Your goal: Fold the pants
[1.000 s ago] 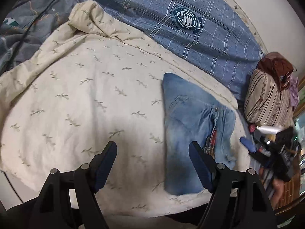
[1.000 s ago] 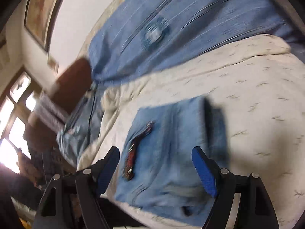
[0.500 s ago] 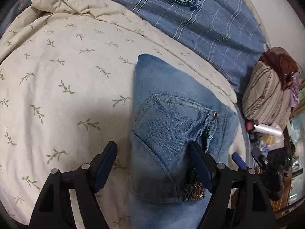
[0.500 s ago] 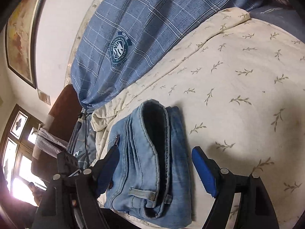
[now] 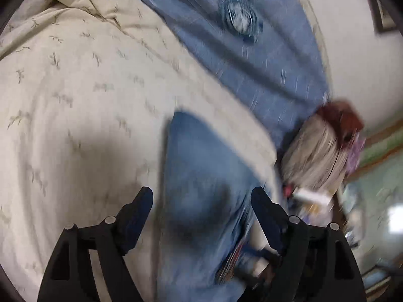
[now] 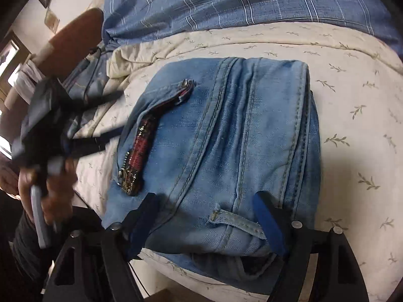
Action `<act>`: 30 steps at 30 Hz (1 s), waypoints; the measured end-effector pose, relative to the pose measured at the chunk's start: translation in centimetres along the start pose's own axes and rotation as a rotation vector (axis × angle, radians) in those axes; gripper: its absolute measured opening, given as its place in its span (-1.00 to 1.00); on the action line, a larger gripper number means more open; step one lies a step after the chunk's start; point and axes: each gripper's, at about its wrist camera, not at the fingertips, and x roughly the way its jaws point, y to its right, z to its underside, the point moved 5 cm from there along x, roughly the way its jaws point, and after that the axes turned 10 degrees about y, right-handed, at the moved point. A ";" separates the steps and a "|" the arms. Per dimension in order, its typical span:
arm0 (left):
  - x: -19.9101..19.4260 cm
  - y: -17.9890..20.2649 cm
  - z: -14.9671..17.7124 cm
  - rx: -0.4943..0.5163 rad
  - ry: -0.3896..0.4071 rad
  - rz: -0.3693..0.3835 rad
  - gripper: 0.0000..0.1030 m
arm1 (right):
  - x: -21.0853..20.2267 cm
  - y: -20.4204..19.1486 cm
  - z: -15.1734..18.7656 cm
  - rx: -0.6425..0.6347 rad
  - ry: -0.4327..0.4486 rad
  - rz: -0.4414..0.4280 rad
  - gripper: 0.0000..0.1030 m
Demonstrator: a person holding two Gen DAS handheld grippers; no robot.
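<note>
Bedding: cream leaf-print quilt [image 6: 327, 50] under a blue checked blanket [image 6: 252, 5], folded jeans [image 6: 239, 138] lying on the quilt near its edge, right gripper [image 6: 209, 216] spread apart over their waistband, left gripper [image 5: 201, 216] opening above them, gripping nothing.

The left gripper [image 5: 202, 197] is showing black angular arms, silver round screws and dark blue pads on its jaws. The right gripper [image 6: 205, 202] is wearing the same black frame with brighter blue pads and silver screws. A hand [image 6: 44, 188] is showing beside a dark ribbed sleeve [image 6: 24, 246].
</note>
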 end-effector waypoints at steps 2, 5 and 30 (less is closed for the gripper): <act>1.8 -0.2 0.1 -0.016 -0.059 0.001 0.54 | -0.1 0.4 0.0 0.023 0.003 -0.030 0.57; 4.1 -0.3 1.2 0.050 -0.106 -0.077 -0.09 | -0.3 1.1 0.3 0.055 0.018 -0.067 0.57; -1.8 -0.9 6.1 0.044 -0.121 -0.003 -0.07 | -0.1 0.8 0.2 0.036 0.035 -0.093 0.68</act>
